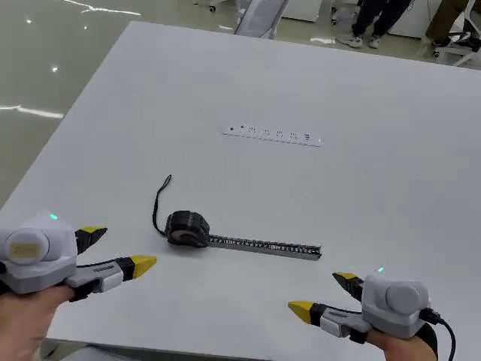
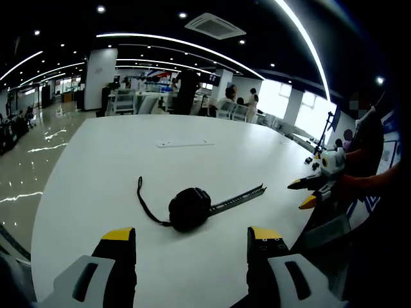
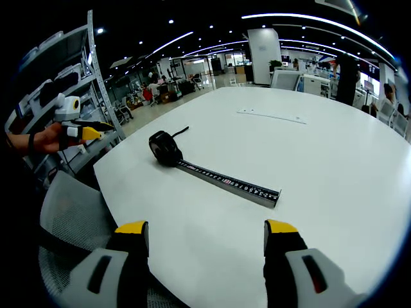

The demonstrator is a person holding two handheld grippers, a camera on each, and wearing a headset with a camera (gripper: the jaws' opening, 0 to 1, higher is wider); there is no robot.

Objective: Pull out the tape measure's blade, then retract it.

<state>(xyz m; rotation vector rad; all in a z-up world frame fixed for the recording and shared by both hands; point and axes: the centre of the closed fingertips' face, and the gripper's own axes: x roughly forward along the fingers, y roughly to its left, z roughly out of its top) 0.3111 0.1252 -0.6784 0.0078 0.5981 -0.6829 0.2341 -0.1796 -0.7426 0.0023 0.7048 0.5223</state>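
A black tape measure (image 1: 186, 228) lies on the white table (image 1: 316, 90), its blade (image 1: 264, 247) drawn out to the right and a black wrist strap (image 1: 159, 201) curling off to the left. In the left gripper view the case (image 2: 189, 208) and blade (image 2: 239, 199) lie ahead of the jaws. The right gripper view has the case (image 3: 165, 147) farther off and the blade's tip (image 3: 270, 196) nearer. My left gripper (image 1: 120, 252) hovers open at the table's near left edge, holding nothing. My right gripper (image 1: 325, 293) stands open at the near right, below the blade's end.
A white power strip (image 1: 272, 135) lies flat on the table beyond the tape measure. Office chairs and people's legs (image 1: 376, 22) stand past the far edge. Shiny floor (image 1: 45, 68) lies to the left of the table.
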